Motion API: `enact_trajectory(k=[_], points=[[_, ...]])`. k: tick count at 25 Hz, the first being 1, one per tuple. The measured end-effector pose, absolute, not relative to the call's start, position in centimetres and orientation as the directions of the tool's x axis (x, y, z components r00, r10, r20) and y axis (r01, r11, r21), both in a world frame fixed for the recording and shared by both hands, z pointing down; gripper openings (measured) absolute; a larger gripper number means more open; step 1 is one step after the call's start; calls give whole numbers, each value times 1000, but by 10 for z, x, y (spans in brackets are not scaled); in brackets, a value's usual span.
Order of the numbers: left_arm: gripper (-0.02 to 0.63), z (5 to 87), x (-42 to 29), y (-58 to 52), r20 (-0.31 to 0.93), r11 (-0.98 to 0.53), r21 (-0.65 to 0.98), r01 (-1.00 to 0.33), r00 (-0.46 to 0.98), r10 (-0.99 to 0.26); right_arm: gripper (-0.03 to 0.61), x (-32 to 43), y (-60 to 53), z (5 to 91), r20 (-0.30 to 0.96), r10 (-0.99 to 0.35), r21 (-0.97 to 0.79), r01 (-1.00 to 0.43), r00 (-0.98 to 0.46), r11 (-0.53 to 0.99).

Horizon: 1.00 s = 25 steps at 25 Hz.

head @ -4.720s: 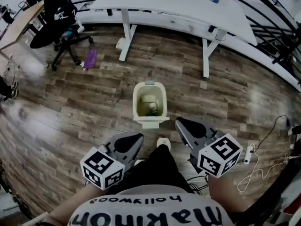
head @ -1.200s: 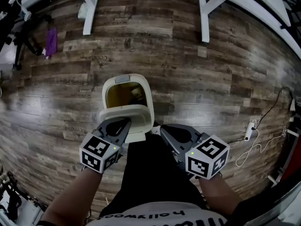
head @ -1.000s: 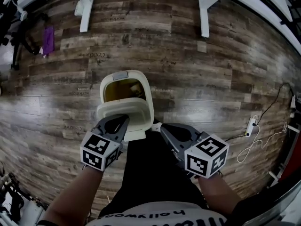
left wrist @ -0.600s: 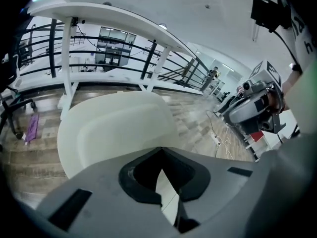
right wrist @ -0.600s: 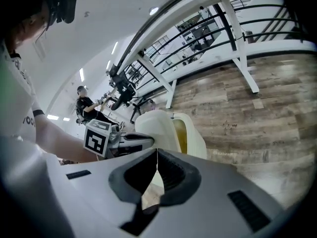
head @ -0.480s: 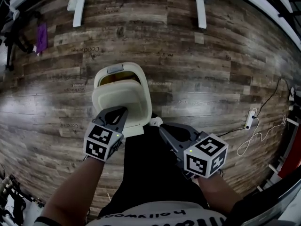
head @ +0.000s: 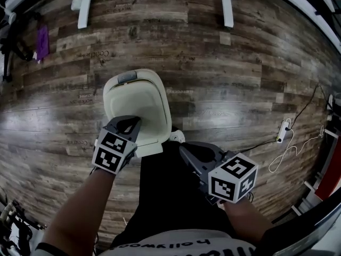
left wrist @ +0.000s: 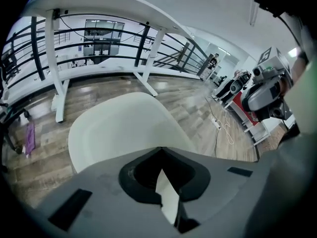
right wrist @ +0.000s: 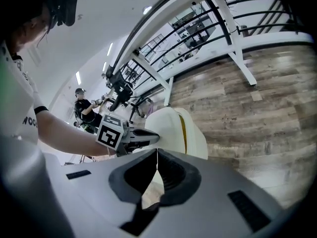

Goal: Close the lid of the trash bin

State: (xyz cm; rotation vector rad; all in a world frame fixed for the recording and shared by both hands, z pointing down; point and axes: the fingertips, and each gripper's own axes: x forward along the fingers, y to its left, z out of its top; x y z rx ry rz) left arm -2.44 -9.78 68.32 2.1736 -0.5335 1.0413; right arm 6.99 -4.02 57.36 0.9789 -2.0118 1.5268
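The trash bin (head: 167, 122) stands on the wooden floor (head: 240, 84), just in front of your feet and on the near side of the white desk leg (head: 226, 5). Its cream lid (head: 136, 97) is lowered over the opening. In the right gripper view a thin yellowish slit shows between the lid (right wrist: 166, 125) and the body of the bin (right wrist: 198, 135), so the lid is not fully down.

Your left gripper (head: 130, 121) lies with its tip on the near part of the lid, toward the lid's left side. In the left gripper view its jaws are pressed together to one point and they hold nothing. The pale curved surface of the lid (left wrist: 124, 128) spreads directly under and beyond that point. In the right gripper view you see the same gripper (right wrist: 146, 137) from the side, with its dark tip laid against the top of the lid.

Your right gripper (head: 182, 148) is apart from the bin, to the right of it and above your dark trouser leg (head: 165, 196). Its jaws are also pressed together and empty; in the right gripper view the bin stands beyond the tip (right wrist: 157, 151), not touching it.

A white power strip (head: 281, 133) with its cable lies on the floor well to the right.
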Motion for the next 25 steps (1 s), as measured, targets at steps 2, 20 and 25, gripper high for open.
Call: enact_trajectory(k=[2, 20, 25], points=[[6, 689, -25, -103, 805, -681, 393, -618, 589, -69, 10, 71, -42, 576, 702, -275, -647, -750, -657, 139], [6, 717, -25, -113, 784, -575, 521, -631, 620, 30, 9, 81, -45, 591, 716, -288, -651, -757, -635, 51], [6, 715, -22, -115, 767, -576, 539, -615, 641, 33, 9, 69, -42, 590, 711, -275, -655, -752, -647, 73]])
